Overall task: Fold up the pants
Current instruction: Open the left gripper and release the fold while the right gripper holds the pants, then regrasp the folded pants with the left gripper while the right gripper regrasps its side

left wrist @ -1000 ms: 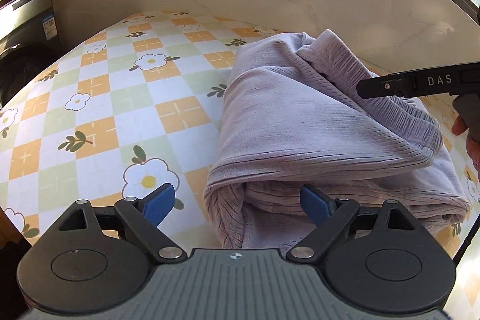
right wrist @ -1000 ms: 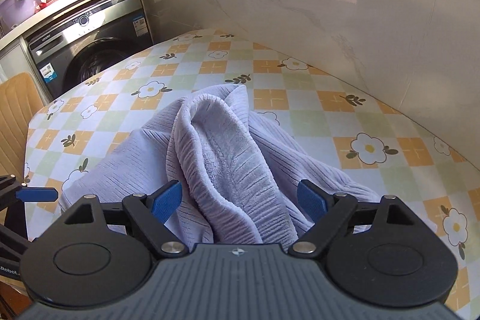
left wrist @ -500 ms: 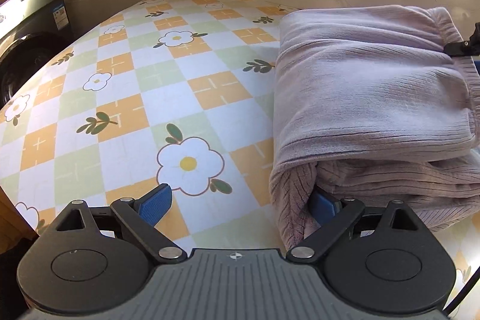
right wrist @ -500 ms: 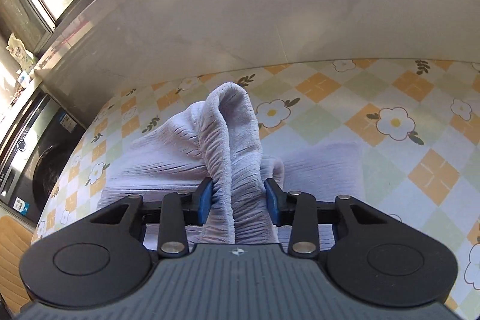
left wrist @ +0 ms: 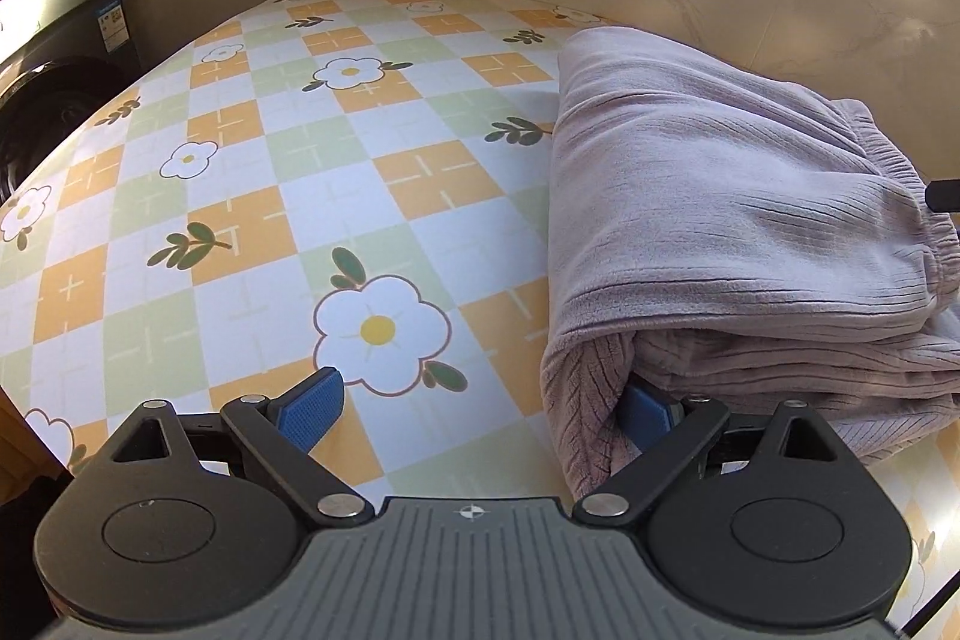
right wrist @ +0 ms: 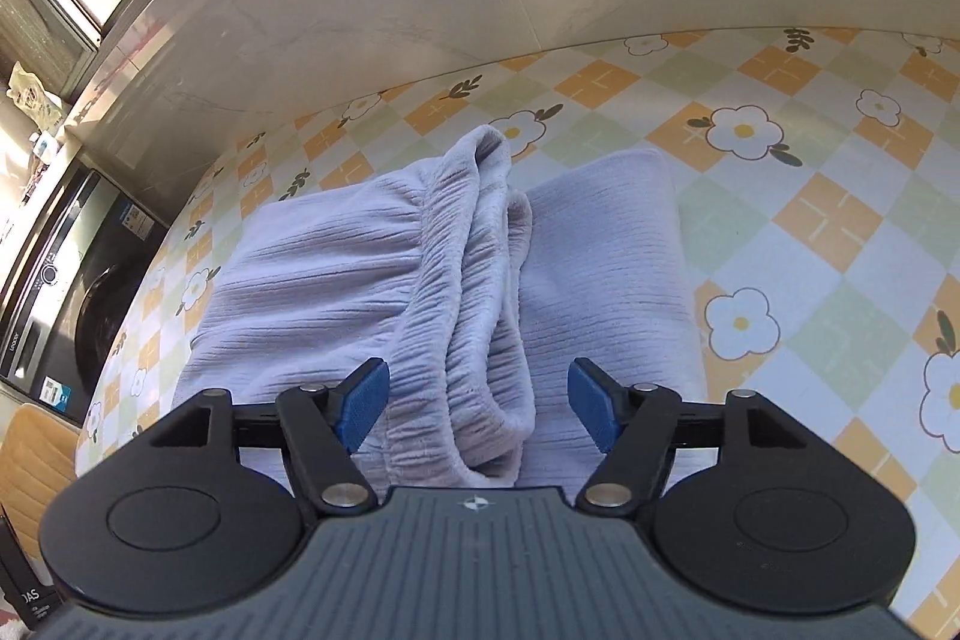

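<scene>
Surface — checked flower-pattern cloth, backed by a pale marble wall; a washing machine stands off to one side.

Pants, lilac ribbed fleece, lie on the surface as a thick folded bundle, layers stacked, elastic waistband draped along the top. Fold looks close to finished; the waistband ridge sits loose and bunched, likely wanting a last flattening.

Left tool: fingers spread wide, one blue pad over bare cloth, the other tucked into the fold's near corner, between layers. It grips nothing — probably steadying or squaring that edge.

Right tool: fingers apart, straddling the waistband ridge without pinching it.

Against the frame half a second back: the right tool was clamped on the waistband ridge and has since let go, the fabric settling lower on the stack. The left tool sits much the same, pad in the corner as before, the bundle a little flatter.
</scene>
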